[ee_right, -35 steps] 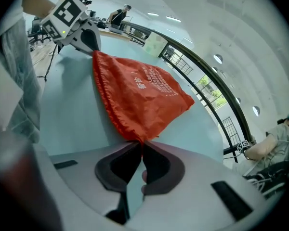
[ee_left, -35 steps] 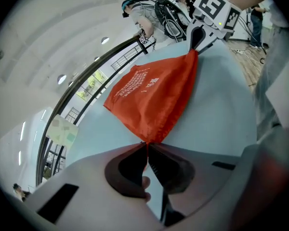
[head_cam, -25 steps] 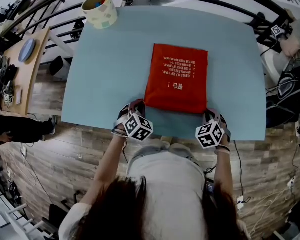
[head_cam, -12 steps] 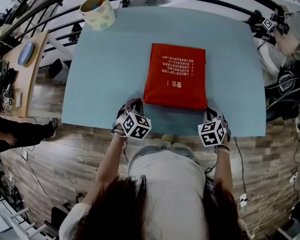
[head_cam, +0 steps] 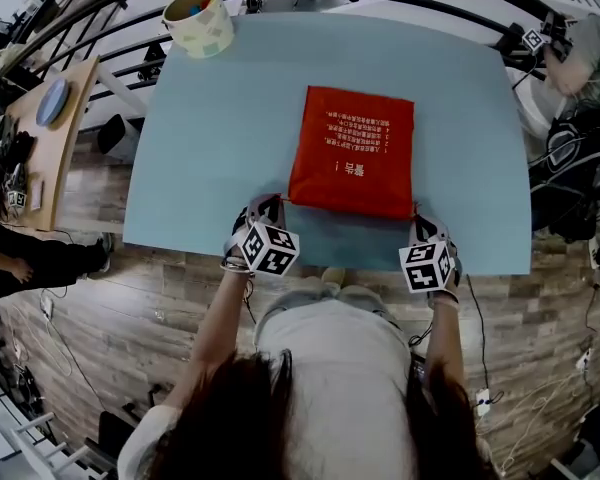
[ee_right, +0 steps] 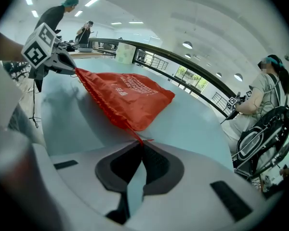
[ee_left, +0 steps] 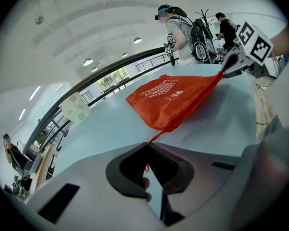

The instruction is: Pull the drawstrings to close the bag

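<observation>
Right gripper point(ee_right: 140, 144) edged outward, cup point(head_cam: 200, 20) far corner

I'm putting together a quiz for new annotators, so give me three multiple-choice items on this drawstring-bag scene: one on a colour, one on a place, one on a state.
1. What colour is the bag?
A. blue
B. red
C. green

2. Where on the table does the patterned cup stand?
A. at the far left corner
B. on top of the bag
C. at the near right corner

3. How do the jaws of the left gripper stand?
A. wide apart with nothing between them
B. closed on the cup's rim
C. closed on a drawstring

Answers:
1 B: the cloth is red with pale print.
2 A: the head view shows the cup at the far left corner, apart from the bag.
3 C: the left gripper view shows the red cord pinched between closed jaws.
</observation>
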`<state>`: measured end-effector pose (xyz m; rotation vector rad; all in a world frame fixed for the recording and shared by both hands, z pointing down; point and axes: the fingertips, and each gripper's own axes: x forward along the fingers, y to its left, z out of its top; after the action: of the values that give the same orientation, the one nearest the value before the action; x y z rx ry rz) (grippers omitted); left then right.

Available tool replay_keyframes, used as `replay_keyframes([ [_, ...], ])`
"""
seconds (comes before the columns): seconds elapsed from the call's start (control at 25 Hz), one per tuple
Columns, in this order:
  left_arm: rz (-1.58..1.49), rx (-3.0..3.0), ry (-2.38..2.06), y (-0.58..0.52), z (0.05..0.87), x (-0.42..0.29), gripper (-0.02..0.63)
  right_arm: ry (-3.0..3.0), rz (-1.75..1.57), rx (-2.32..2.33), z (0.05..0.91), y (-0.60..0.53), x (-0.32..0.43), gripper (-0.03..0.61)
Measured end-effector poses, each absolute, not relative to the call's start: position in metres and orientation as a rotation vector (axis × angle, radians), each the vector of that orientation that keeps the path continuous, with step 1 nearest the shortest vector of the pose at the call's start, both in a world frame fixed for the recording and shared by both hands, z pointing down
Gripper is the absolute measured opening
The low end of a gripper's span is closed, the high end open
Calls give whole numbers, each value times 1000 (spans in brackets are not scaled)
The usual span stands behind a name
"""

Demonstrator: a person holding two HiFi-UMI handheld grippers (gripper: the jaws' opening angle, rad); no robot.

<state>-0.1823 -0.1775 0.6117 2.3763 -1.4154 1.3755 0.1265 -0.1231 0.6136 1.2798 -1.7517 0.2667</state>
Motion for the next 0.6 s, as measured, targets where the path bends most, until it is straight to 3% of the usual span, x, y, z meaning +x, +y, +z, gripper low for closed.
replay_keyframes([
  [0.6,1339,2342,-1460,-182,607,-189,15,-1770,284,1325,606,-124,135,25],
])
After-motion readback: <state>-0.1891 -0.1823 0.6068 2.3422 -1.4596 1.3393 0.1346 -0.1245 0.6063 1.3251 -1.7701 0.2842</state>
